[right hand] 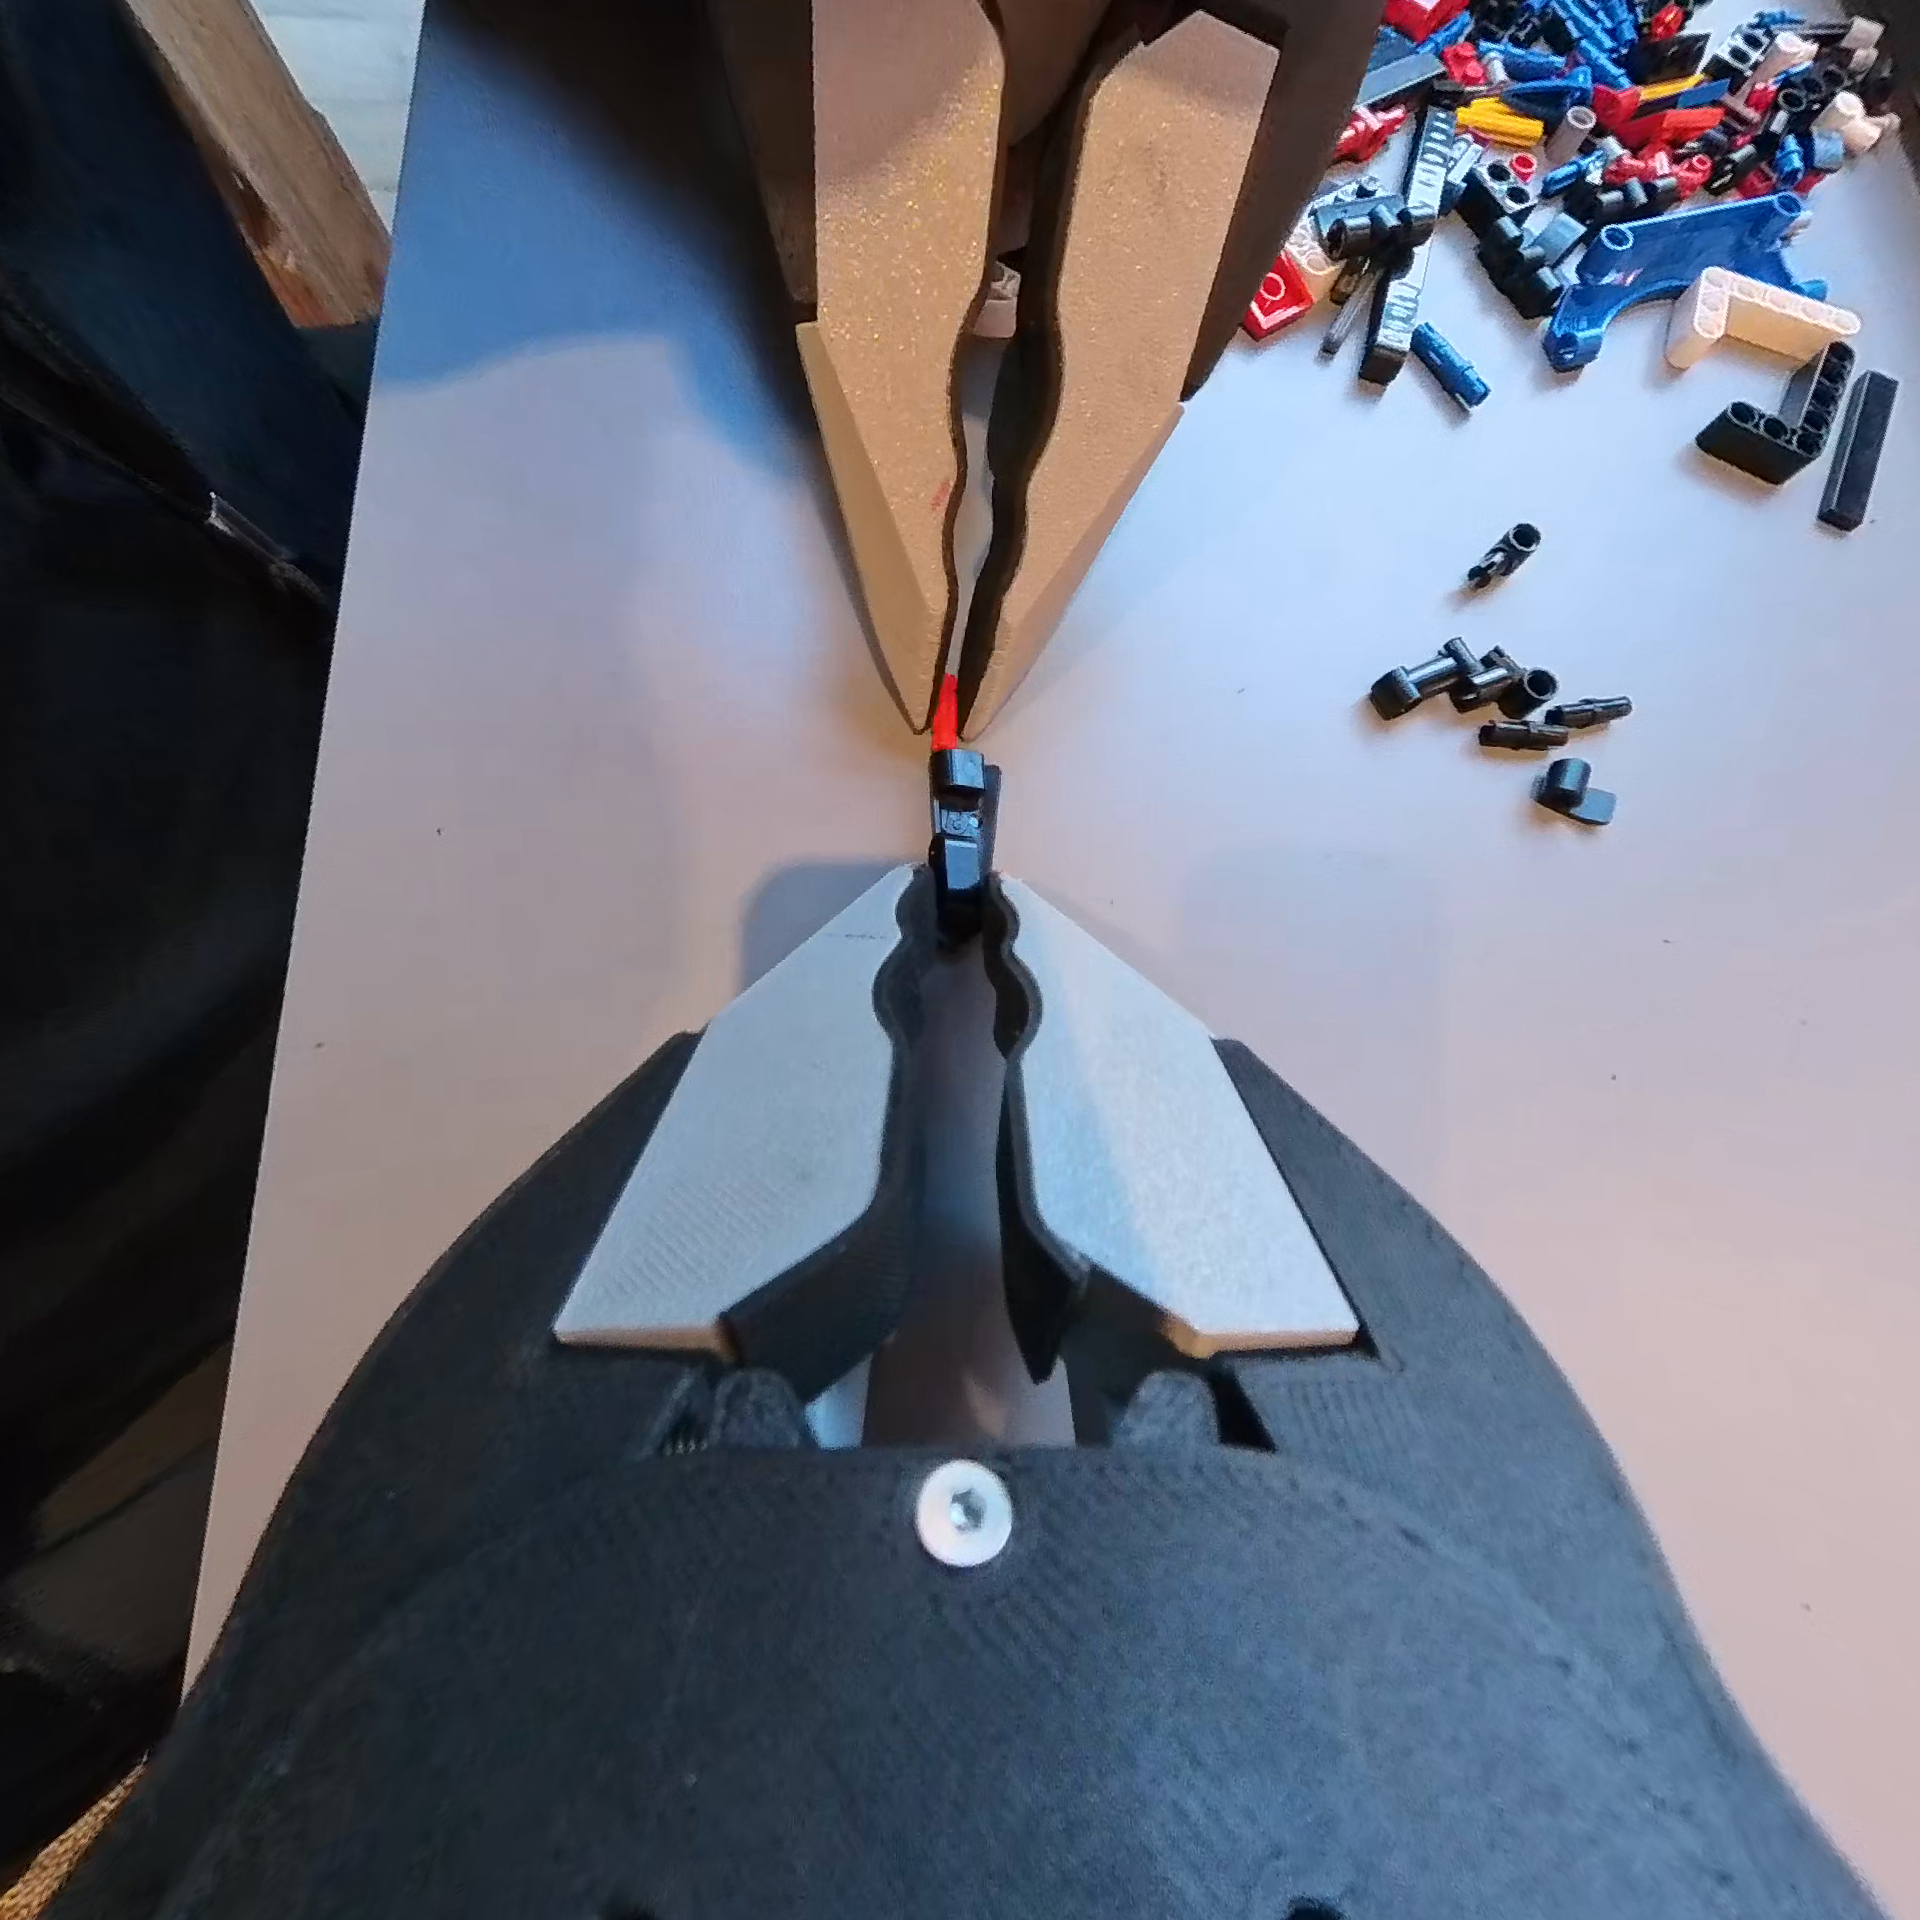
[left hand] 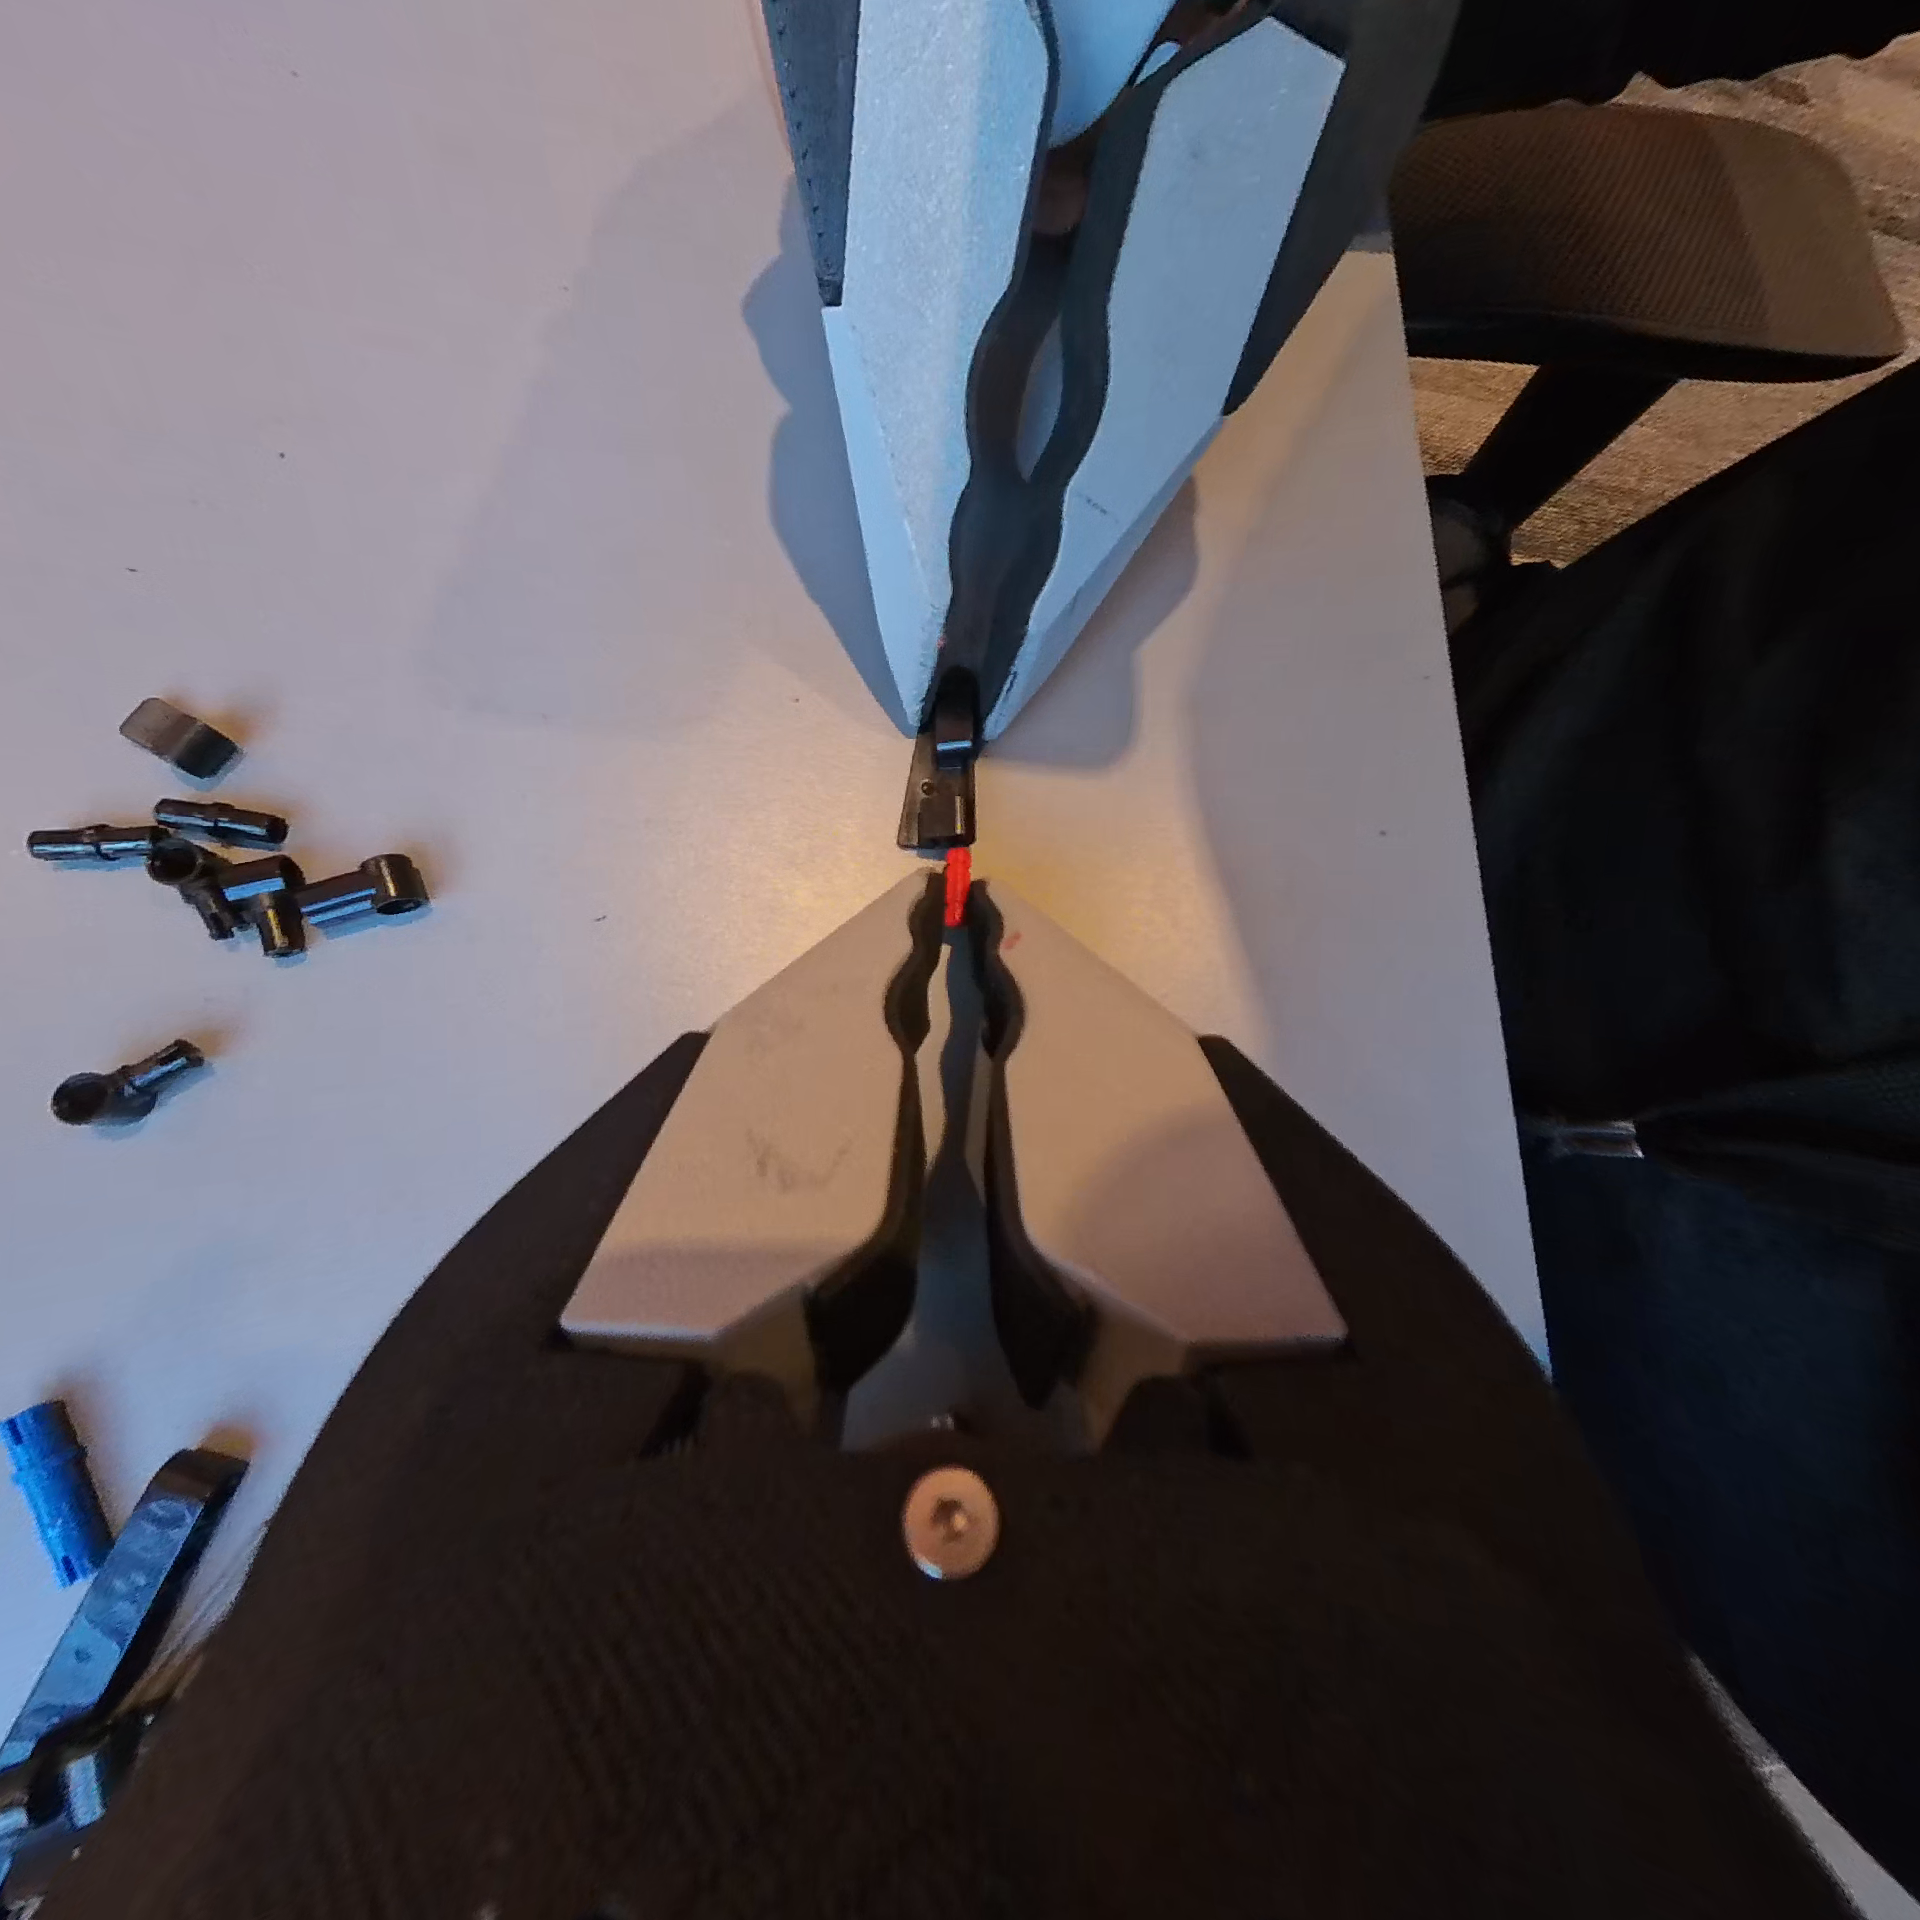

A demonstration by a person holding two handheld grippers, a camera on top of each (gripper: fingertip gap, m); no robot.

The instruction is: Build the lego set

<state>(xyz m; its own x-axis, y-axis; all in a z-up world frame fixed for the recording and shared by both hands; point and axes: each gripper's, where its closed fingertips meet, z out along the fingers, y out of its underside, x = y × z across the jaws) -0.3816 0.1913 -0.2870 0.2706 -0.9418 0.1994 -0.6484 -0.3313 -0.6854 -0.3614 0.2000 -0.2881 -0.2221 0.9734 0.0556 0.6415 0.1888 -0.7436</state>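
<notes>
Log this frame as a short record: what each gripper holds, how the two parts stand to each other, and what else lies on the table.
left gripper: shut on red pin
right gripper: shut on black connector
alignment: grippers tip to tip, pin pointing at the connector's end
contact: appears touching in right wrist view; insertion depth unclear
table: white
nearby: cluster of small black parts
far: mixed pile of loose pieces

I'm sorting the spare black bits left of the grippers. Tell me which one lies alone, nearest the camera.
The black connector with a round ring end. It lies apart on the white table, below the touching cluster of black pins and connectors, and the flat grey piece lies farthest.
</notes>
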